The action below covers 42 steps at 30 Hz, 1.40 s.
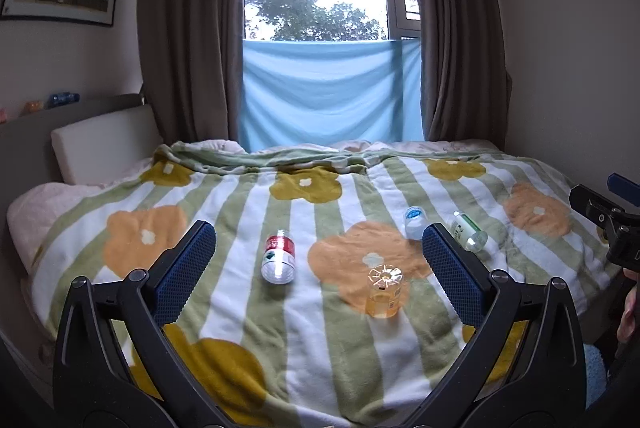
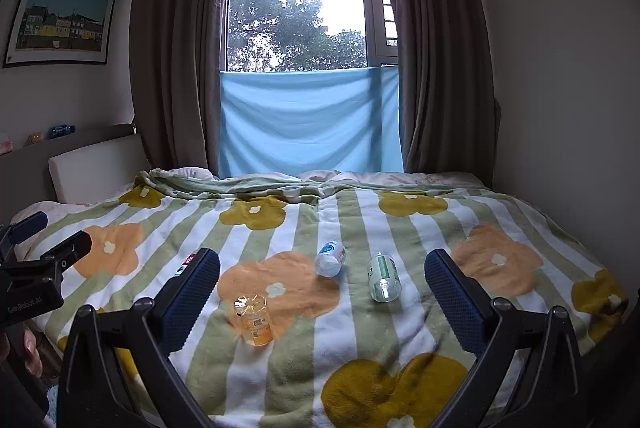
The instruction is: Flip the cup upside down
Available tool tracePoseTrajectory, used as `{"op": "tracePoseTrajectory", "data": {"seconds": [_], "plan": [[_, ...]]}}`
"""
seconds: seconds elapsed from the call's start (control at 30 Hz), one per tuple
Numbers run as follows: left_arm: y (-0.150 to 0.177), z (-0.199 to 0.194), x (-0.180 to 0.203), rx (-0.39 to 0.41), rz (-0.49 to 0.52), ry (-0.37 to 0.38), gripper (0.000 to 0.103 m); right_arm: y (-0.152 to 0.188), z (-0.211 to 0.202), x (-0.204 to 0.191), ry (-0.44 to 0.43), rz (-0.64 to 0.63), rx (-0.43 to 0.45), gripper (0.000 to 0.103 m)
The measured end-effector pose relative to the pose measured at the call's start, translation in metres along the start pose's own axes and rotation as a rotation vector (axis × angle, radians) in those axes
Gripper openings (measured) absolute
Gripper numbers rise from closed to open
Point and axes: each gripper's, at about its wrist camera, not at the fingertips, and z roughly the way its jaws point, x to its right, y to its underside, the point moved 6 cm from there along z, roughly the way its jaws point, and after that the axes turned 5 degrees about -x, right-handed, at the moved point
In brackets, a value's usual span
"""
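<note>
A small clear orange cup (image 1: 384,292) stands upside down on the flowered blanket (image 1: 248,316), its ribbed base up. It also shows in the right wrist view (image 2: 253,320). My left gripper (image 1: 318,240) is open and empty, held above the blanket, with the cup between its fingers' lines of sight and nearer the right finger. My right gripper (image 2: 322,268) is open and empty, with the cup just right of its left finger (image 2: 188,292). Each gripper shows at the edge of the other's view.
Three small bottles lie on their sides on the blanket: a red-labelled one (image 1: 279,255), a blue-labelled one (image 1: 415,221) and a green-labelled one (image 1: 469,230). A headboard cushion (image 1: 104,144) stands at the left. Curtains and a window are behind the bed.
</note>
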Motion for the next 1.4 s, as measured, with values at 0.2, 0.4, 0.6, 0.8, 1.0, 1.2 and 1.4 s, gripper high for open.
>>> {"op": "tracePoseTrajectory", "data": {"seconds": [0.2, 0.4, 0.6, 0.8, 1.0, 1.2, 1.4], "plan": [[0.003, 0.0, 0.002, -0.008, -0.012, 0.016, 0.103, 0.001, -0.01, 0.007, 0.053, -0.011, 0.027, 0.102], [0.004, 0.0, 0.007, -0.006, -0.007, 0.023, 0.103, -0.001, -0.015, 0.007, 0.061, -0.019, 0.045, 0.102], [0.002, -0.003, 0.008, 0.005, -0.009, 0.023, 0.103, -0.001, -0.011, 0.006, 0.056, -0.02, 0.038, 0.102], [0.004, -0.005, 0.004, 0.017, -0.026, 0.025, 0.103, -0.001, -0.012, 0.007, 0.056, -0.019, 0.043, 0.102], [0.003, -0.005, 0.003, 0.017, -0.027, 0.025, 0.103, -0.002, -0.012, 0.006, 0.053, -0.018, 0.043, 0.102], [0.003, -0.006, 0.002, 0.017, -0.026, 0.024, 0.103, -0.003, -0.012, 0.004, 0.052, -0.021, 0.045, 0.102], [0.002, -0.007, 0.001, 0.021, -0.025, 0.021, 0.103, -0.004, -0.01, 0.001, 0.052, -0.022, 0.045, 0.102]]}}
